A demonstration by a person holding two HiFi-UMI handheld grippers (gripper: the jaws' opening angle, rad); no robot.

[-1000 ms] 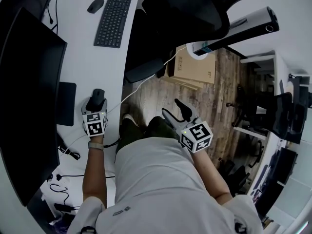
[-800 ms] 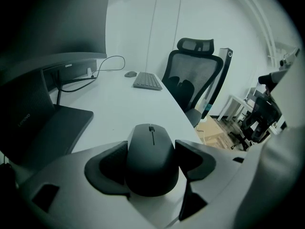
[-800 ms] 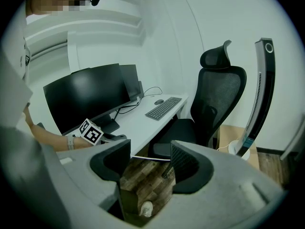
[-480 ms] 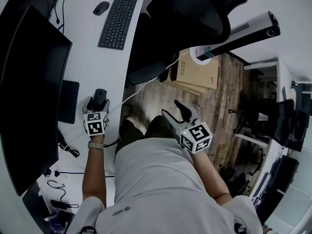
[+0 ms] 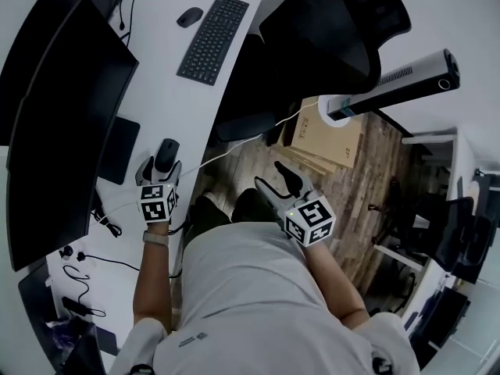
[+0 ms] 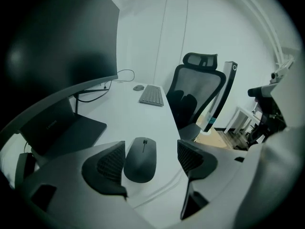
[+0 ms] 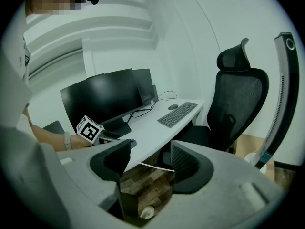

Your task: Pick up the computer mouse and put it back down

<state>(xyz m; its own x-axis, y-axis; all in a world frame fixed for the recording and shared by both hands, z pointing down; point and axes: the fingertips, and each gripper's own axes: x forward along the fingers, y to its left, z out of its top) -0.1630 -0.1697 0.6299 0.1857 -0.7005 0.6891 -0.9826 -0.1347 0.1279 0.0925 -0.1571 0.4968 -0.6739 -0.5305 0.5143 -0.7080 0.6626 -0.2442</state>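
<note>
A black computer mouse (image 6: 140,160) lies on the white desk (image 6: 143,113) near its front edge, also seen in the head view as the mouse (image 5: 166,154). My left gripper (image 6: 150,156) is open and straddles it. The left jaw sits close against the mouse's side, and the right jaw stands apart with bare desk between. In the head view the left gripper (image 5: 162,163) is low over the desk. My right gripper (image 5: 275,180) is open and empty, held off the desk over the wooden floor; in its own view the right gripper (image 7: 150,161) frames floorboards.
A large black monitor (image 5: 66,123) stands to the left, with a dark pad (image 5: 121,151) at its foot. Farther along the desk are a keyboard (image 5: 212,39) and a second mouse (image 5: 188,17). A black office chair (image 5: 328,22), a cardboard box (image 5: 328,139) and cables (image 5: 101,217) are nearby.
The head view has swung so the desk appears shifted right and down. The left gripper stays open around the mouse, and the right gripper stays where it was, open.
</note>
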